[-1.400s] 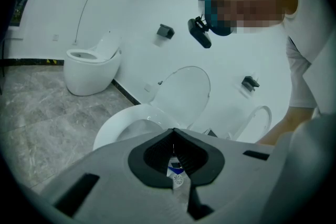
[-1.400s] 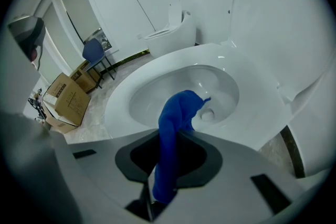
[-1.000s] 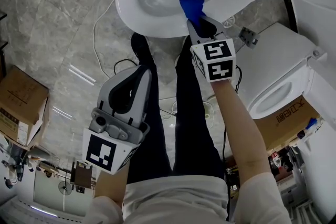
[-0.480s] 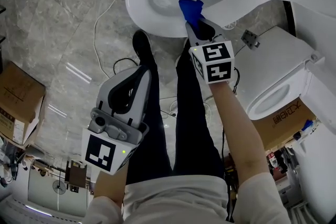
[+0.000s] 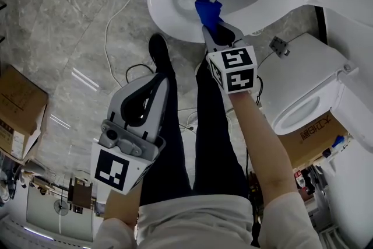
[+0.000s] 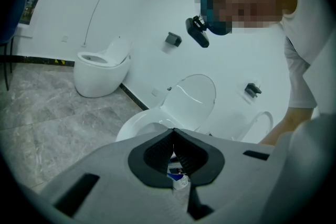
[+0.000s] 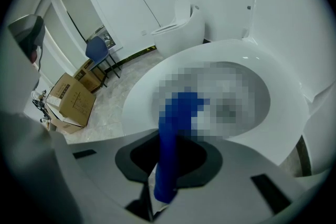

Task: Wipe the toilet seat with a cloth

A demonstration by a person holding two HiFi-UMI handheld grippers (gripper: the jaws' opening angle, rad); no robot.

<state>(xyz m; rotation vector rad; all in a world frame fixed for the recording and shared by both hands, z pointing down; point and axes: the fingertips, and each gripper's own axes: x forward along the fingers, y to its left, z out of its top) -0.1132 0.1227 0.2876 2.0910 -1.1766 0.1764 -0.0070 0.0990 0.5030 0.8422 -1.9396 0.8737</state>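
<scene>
Seen from above, looking steeply down. Nearest, at 6 o'clock, is the person's white top, with dark trousers [image 5: 175, 148] running up the middle of the picture to a black shoe [image 5: 157, 48] on grey marble floor [image 5: 58, 14].

At 7 o'clock, the left gripper [image 5: 158, 81] is held over the left leg, well short of the toilet. Its own view shows its jaws [image 6: 173, 136] pressed together with nothing between them.

At 1 o'clock, a bare forearm [image 5: 262, 143] reaches forward to the right gripper [image 5: 213, 27], whose marker cube [image 5: 233, 70] faces up. Its jaws pinch a blue cloth [image 5: 208, 10]. In the right gripper view, the cloth [image 7: 169, 165] stands up as a rolled blue strip clamped between the dark pads of that gripper [image 7: 170, 153].

At 12 o'clock is the white toilet seat [image 5: 162, 11], an oval ring around the bowl. The cloth's free end rests against the near side of that ring, at the ring's own 5 o'clock, on its inner edge.

A thin white cable [image 5: 108, 26] trails over the floor at 11 o'clock. A cardboard box [image 5: 17, 108] sits at 9 o'clock. At 3 o'clock a second white toilet [image 5: 303, 108] stands over another printed box [image 5: 317, 132].
</scene>
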